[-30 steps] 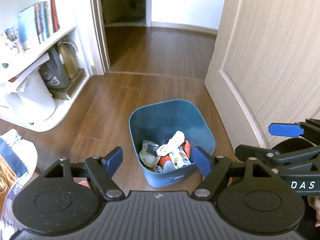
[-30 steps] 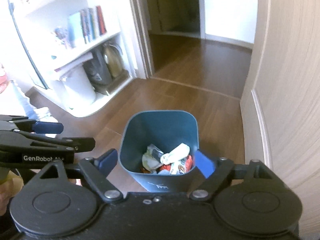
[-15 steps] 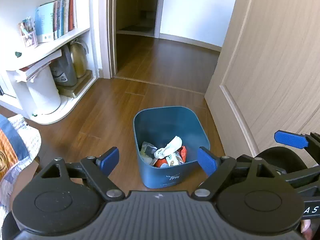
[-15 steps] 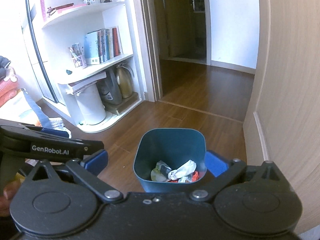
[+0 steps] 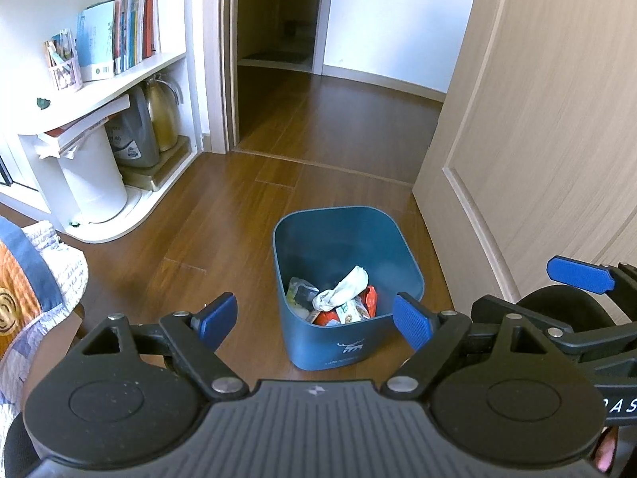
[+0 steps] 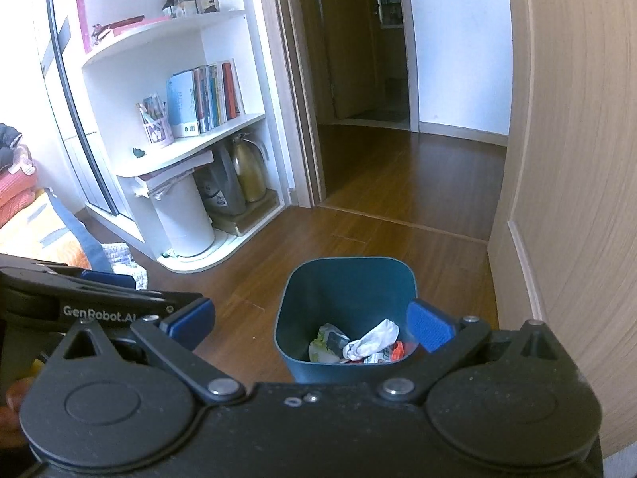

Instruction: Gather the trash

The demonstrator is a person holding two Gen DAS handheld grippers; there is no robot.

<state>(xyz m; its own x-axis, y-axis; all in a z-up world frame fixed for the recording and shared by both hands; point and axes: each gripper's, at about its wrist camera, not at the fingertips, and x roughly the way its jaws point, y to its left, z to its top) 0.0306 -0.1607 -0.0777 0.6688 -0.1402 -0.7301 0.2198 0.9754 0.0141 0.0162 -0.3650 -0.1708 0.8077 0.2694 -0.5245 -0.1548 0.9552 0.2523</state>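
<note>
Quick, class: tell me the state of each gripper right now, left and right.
Left gripper: open, nothing between its fingers.
Right gripper: open wide, holding nothing.

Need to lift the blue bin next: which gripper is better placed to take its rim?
Slightly the left gripper: the blue bin shows whole between its open jaws. The right gripper, also open, hides the near rim.

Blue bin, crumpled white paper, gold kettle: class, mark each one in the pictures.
Blue bin [image 5: 402,239]: left wrist view, far right rim.
Crumpled white paper [image 5: 344,288]: left wrist view, its middle.
Gold kettle [image 6: 249,175]: right wrist view, its body.
</note>
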